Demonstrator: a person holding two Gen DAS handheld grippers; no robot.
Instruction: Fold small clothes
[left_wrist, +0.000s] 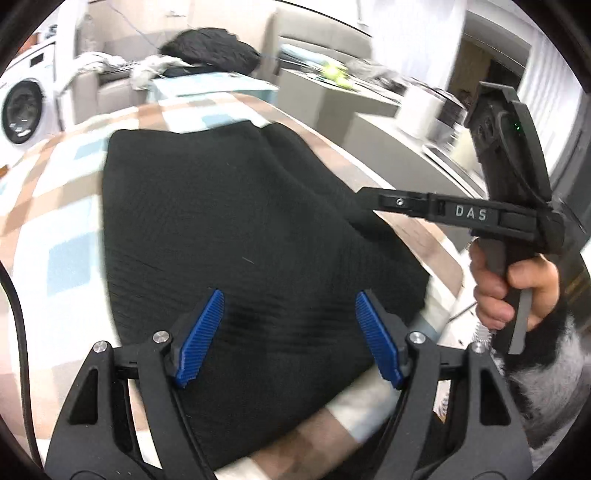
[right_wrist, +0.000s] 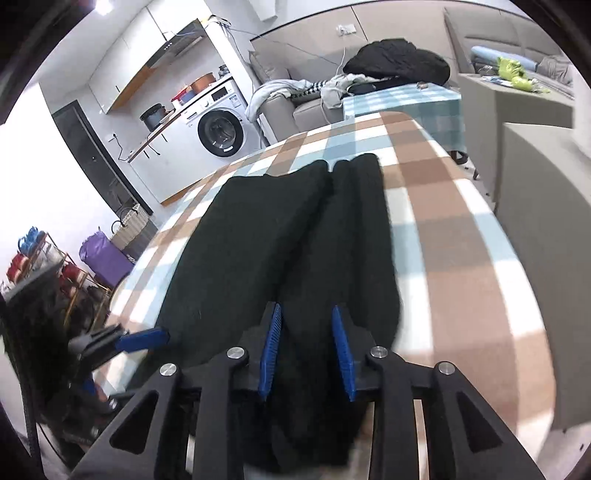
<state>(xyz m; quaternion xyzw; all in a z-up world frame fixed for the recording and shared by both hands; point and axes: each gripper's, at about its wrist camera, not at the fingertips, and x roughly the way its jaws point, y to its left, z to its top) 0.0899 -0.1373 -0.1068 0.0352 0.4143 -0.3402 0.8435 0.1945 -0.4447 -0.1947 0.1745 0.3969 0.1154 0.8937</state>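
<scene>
Desk with a checked cloth, carrying a black garment laid lengthwise along its middle, folded into two parallel lobes, its near end at the near edge. Right gripper over that near end, jaws partly spread with black fabric between them, pads not pressing. Left gripper above the garment, jaws spread wide, holding nothing.

The left gripper has two blue ribbed pads set wide apart, with nothing pinched. A black knitted cloth lies flat under and past them on a checked brown, white and blue table cover. To their right, a hand holds the black right gripper over the cloth's edge.
</scene>
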